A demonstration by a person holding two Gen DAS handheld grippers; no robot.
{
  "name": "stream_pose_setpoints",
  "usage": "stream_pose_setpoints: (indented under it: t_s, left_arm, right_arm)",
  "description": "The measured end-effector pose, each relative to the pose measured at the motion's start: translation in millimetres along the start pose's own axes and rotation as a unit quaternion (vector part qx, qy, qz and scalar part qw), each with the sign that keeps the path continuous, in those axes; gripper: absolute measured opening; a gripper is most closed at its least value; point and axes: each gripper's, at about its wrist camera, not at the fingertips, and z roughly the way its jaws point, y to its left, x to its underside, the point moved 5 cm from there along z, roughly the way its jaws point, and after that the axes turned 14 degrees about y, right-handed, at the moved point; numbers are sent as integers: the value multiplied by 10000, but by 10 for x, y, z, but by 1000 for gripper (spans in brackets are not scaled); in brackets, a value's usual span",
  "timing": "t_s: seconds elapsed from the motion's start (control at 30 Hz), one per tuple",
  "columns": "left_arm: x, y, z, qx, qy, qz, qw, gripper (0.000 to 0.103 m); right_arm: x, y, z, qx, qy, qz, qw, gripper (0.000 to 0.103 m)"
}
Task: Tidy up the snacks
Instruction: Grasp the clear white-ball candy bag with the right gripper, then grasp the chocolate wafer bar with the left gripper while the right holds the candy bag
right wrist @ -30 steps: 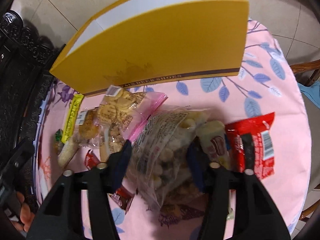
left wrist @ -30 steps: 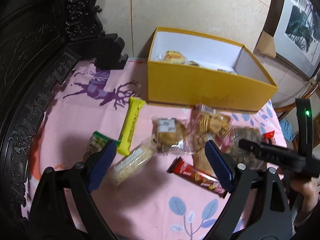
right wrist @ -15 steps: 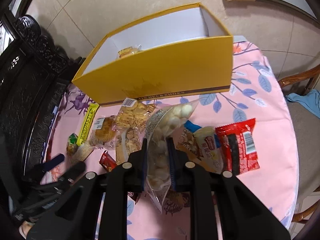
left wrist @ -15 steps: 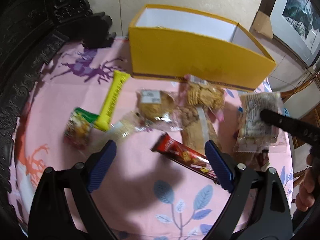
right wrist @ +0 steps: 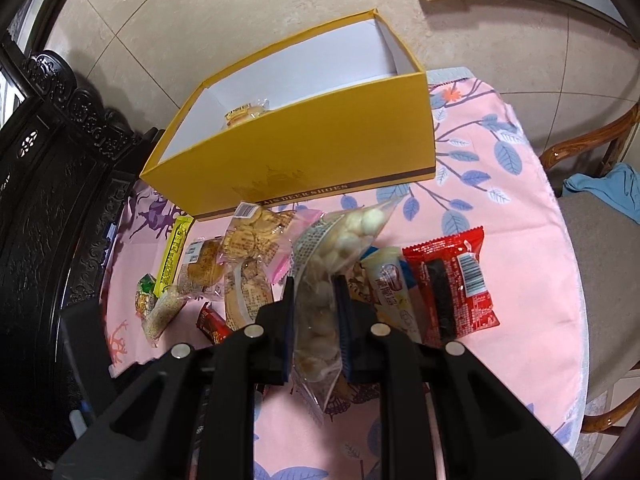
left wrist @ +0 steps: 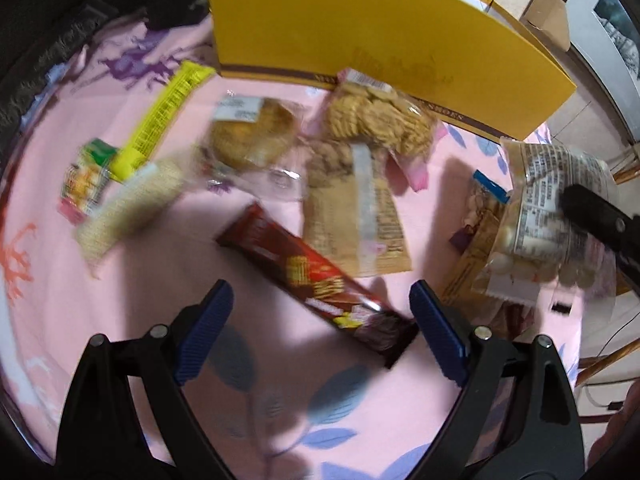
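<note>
My right gripper [right wrist: 314, 300] is shut on a clear bag of white round snacks [right wrist: 332, 256], held off the pink cloth; the same bag [left wrist: 552, 216] hangs at the right of the left wrist view. Behind it stands the open yellow box [right wrist: 304, 160] with one wrapped pastry [right wrist: 244, 114] inside. My left gripper [left wrist: 320, 316] is open, low over a red-brown biscuit bar [left wrist: 316, 280] that lies slanted between its blue pads, untouched. Beyond the bar lie a brown packet [left wrist: 356, 220], a cookie bag [left wrist: 376, 116] and a wrapped bun [left wrist: 252, 136].
A yellow bar [left wrist: 164, 116], a green-topped packet [left wrist: 86, 176] and a pale rice bar [left wrist: 132, 208] lie at the left. A red packet [right wrist: 456, 284] and a cream wrapper [right wrist: 390, 288] lie right of the held bag. Dark carved furniture [right wrist: 52, 184] borders the table; a wooden chair [right wrist: 592, 216] stands right.
My right gripper closed on the bag of white snacks and lifted it. My left gripper dropped down toward the red-brown bar, jaws still wide.
</note>
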Motion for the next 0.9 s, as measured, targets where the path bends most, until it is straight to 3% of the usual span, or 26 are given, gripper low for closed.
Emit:
stream_pose_setpoints:
  t_s: [0.1, 0.2, 0.4, 0.5, 0.57, 0.67, 0.9]
  left_arm:
    - [3, -69, 121, 45, 95, -124, 9999, 92]
    - [14, -117, 147, -108, 15, -4, 9999, 92]
    - [82, -48, 125, -63, -78, 184, 9998, 89]
    - [124, 10, 91, -98, -147, 328, 9993, 76]
    - [164, 54, 60, -127, -166, 418, 9989, 58]
    - [174, 195, 15, -44, -145, 521, 9985, 41]
    - [232, 436, -91, -9, -208, 510, 9985, 30]
  right_arm:
    - [27, -18, -12, -36, 0, 43, 10000, 19]
    - [40, -55, -43, -52, -24, 84, 9999, 19]
    - [33, -138, -77, -47, -62, 211, 9997, 19]
    - [37, -133, -81, -52, -59, 240, 9997, 19]
    - [42, -117, -84, -50, -53, 227, 9997, 19]
    - [43, -97, -76, -59, -37, 217, 9997, 19]
    - [65, 17, -50, -92, -12, 99, 9999, 19]
